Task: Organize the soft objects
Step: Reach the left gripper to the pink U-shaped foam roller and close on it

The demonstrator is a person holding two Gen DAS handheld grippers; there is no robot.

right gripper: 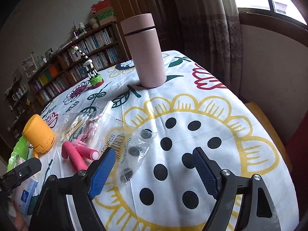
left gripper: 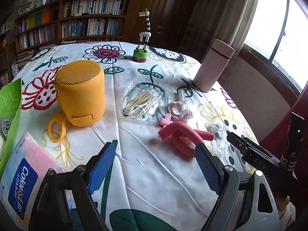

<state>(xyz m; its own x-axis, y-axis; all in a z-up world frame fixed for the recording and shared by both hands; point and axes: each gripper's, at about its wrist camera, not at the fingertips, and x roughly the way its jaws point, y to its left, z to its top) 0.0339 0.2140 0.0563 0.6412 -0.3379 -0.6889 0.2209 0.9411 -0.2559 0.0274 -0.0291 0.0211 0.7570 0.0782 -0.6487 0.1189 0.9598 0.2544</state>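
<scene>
Left claw: my left gripper (left gripper: 155,162) hangs above the flowered tablecloth (left gripper: 134,173), blue pads spread wide, nothing between them.
Right claw: my right gripper (right gripper: 154,170) is likewise spread and empty, over the big yellow flower print, near the table's right side.
Task's thing: the pink foam curler (left gripper: 181,136) lies bent on the cloth just ahead of my left claw's right pad; from the right wrist view it sits to the left of that claw (right gripper: 77,154).
Neighbours: a clear bag of cotton swabs (left gripper: 144,102) lies just behind the curler, and a crinkled empty bag (right gripper: 132,150) with a barcode lies just beside it, under my right claw's left pad.
Other soft goods: a tissue pack (left gripper: 21,177) rests at the left edge of the table.
Hard items: yellow speaker (left gripper: 80,94), pink flask (right gripper: 144,52), toy giraffe (left gripper: 143,36), all standing upright.
Risk, snagging: I judge a low approach could pinch the plastic bag with the curler and drag both.
Risk, slipping: the bent foam may spring or roll out of a shallow pinch.
Risk, collision: both claws converging on the curler could knock each other.
</scene>
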